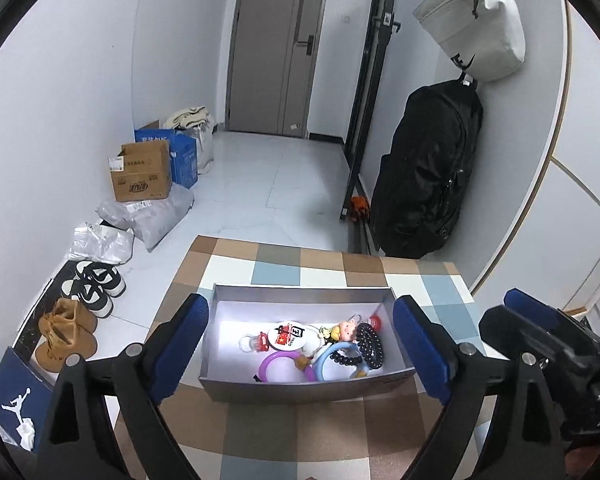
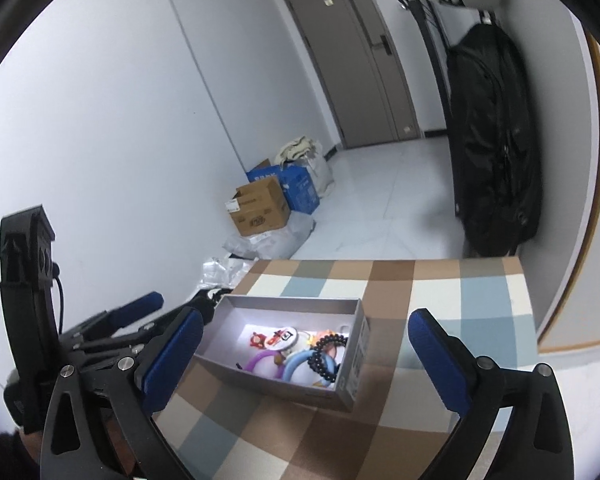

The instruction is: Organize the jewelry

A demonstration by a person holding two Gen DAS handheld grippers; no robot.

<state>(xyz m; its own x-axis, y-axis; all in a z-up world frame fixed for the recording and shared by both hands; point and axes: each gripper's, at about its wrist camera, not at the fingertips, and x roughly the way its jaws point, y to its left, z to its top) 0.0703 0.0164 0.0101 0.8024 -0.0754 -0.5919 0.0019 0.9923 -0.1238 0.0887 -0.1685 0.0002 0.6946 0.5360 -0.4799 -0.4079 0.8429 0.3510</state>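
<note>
While both tongs (image 1: 300, 350) (image 2: 306, 354) gape, the jewelry box (image 1: 300, 390) lies between their tips.

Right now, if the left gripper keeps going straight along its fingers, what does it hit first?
Probably the grey box: it sits between the open fingers of the left gripper, near wall foremost, with the jewelry pile inside just beyond. Height above the rim is unclear.

It was the entrance hall of a home. Ahead of the tongs stood a grey front door (image 1: 278, 46) with a lock. Cardboard boxes (image 1: 142, 172), parcel bags and shoes (image 1: 94, 286) lined the wall to the left, while a black backpack (image 1: 426, 168) and pale bag (image 1: 474, 22) hung to the right.
</note>
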